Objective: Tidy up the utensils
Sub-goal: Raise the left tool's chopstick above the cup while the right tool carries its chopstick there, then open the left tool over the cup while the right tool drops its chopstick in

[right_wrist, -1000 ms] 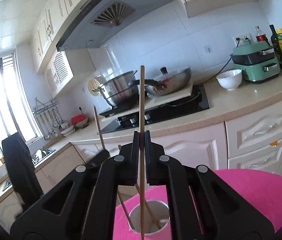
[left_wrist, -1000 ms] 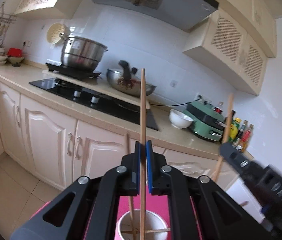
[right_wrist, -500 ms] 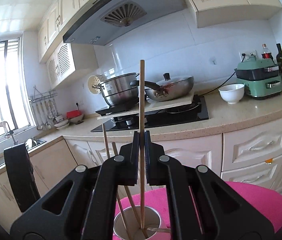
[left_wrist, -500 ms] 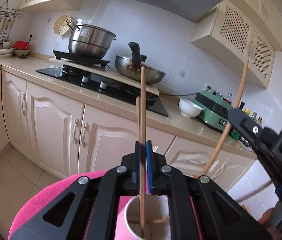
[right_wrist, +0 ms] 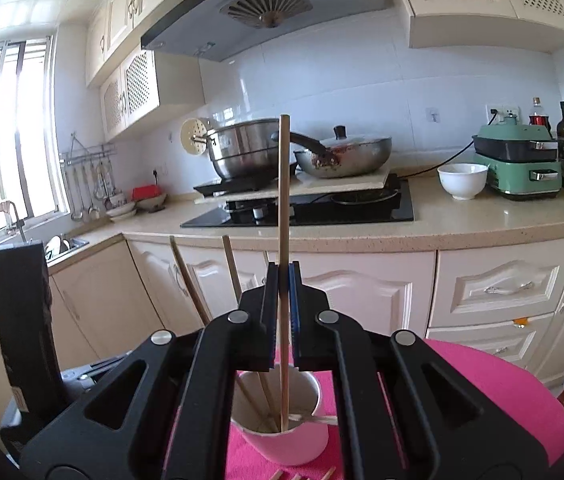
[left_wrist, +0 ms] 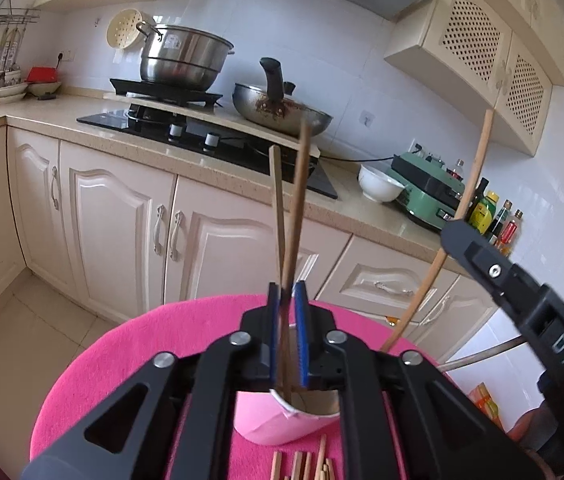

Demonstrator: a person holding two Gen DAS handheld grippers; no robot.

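A pink cup (left_wrist: 282, 424) (right_wrist: 285, 440) stands on a round pink-covered table (left_wrist: 130, 356). My left gripper (left_wrist: 286, 336) is open just above the cup; a wooden chopstick (left_wrist: 297, 208) leans loose between its blue pads, its lower end in the cup, beside another chopstick (left_wrist: 278, 208). My right gripper (right_wrist: 282, 312) is shut on an upright chopstick (right_wrist: 283, 200) whose tip is inside the cup. It also shows at the right of the left wrist view (left_wrist: 477, 172). Two more chopsticks (right_wrist: 186, 276) lean in the cup.
Several loose chopsticks (left_wrist: 301, 464) lie on the pink cloth in front of the cup. Behind are cream cabinets (left_wrist: 122, 216), a hob with a steel pot (left_wrist: 182, 56) and a wok (left_wrist: 278, 108), a white bowl (right_wrist: 461, 180), a green appliance (right_wrist: 517, 164) and bottles.
My left gripper has opened and let go of its chopstick, which now leans in the cup. Both grippers have come lower over the cup. The right one still holds its chopstick.
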